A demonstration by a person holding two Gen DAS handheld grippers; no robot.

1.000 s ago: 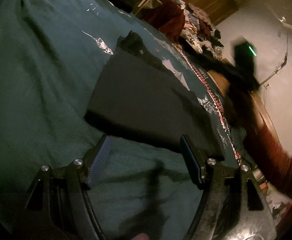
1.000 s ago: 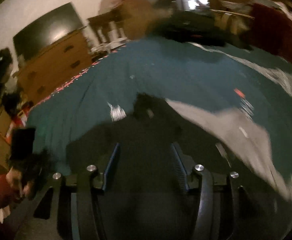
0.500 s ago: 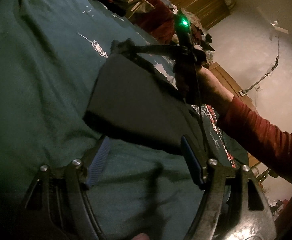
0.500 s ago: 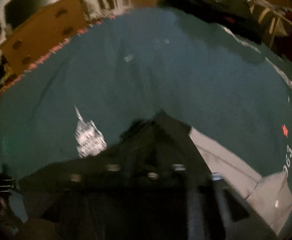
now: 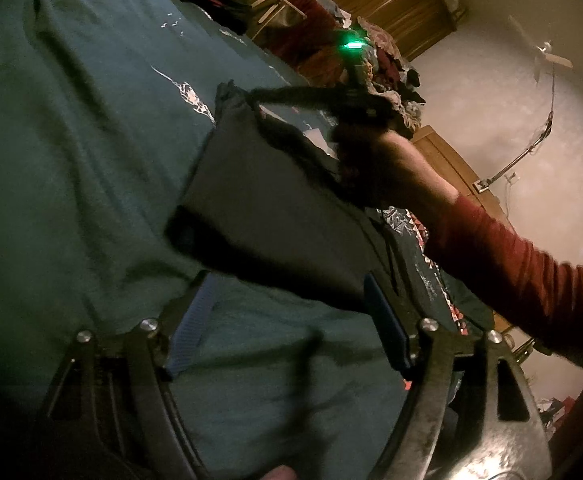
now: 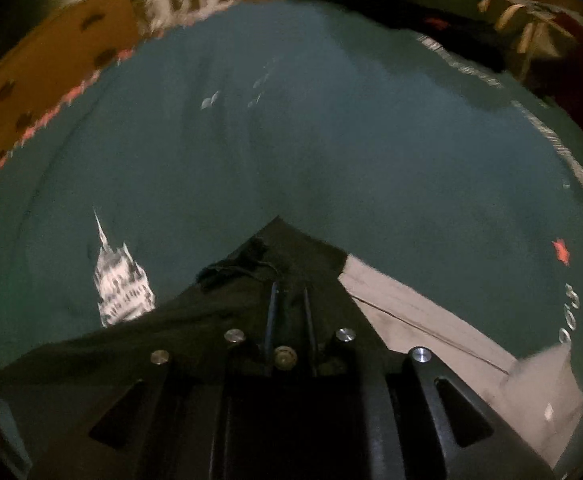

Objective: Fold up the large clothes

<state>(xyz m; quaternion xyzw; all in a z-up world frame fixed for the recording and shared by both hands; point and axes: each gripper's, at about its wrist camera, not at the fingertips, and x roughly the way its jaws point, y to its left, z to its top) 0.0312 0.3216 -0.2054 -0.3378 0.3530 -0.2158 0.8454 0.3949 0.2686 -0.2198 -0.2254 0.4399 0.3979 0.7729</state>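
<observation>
Your right gripper (image 6: 289, 300) is pinched on the dark garment's (image 5: 267, 200) far corner at 12 o'clock; your left gripper (image 5: 287, 320) gapes wide over the teal blanket (image 5: 71, 160), its jaws just widening, gripping nothing.

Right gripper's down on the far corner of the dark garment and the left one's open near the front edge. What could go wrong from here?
1. The right gripper pinches only the corner of the dark garment; a hard pull may slip it free.
2. It might have caught the teal blanket too.
3. The left gripper holds nothing, so the front edge could drag.
</observation>
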